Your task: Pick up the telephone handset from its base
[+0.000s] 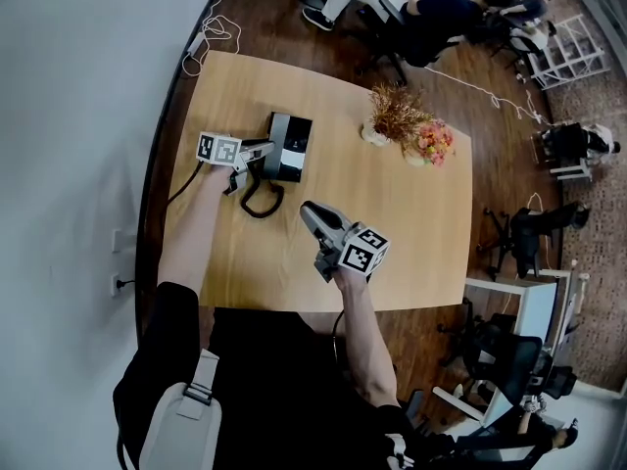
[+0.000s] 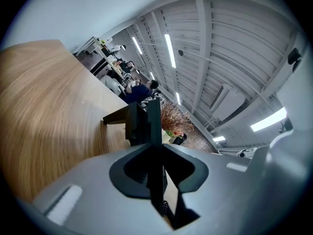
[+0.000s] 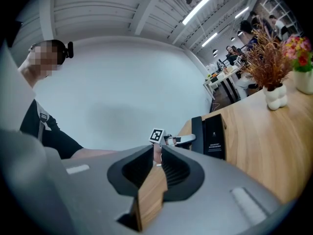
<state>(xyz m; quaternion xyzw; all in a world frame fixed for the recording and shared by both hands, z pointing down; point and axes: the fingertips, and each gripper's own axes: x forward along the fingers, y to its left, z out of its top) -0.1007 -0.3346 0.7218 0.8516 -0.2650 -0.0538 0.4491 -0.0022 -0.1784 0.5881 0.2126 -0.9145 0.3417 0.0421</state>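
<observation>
A black telephone base [image 1: 296, 146] sits on the wooden table [image 1: 411, 233], left of centre, with its handset [image 1: 273, 143] lying along its left side. A coiled cord [image 1: 260, 202] loops in front of it. My left gripper [image 1: 261, 152] reaches in from the left and is shut on the handset. In the left gripper view the handset [image 2: 155, 119] is a dark slab standing between the jaws of the left gripper [image 2: 157, 147]. My right gripper [image 1: 307, 210] hovers over the table in front of the phone, shut and holding nothing. The right gripper view shows the right gripper [image 3: 158, 153] aimed at the base [image 3: 214, 135].
A white vase of dried twigs [image 1: 390, 116] and a pot of bright flowers [image 1: 432, 143] stand at the table's far side. The wall runs close along the left. Seated people and office chairs are beyond the far edge, with more chairs to the right.
</observation>
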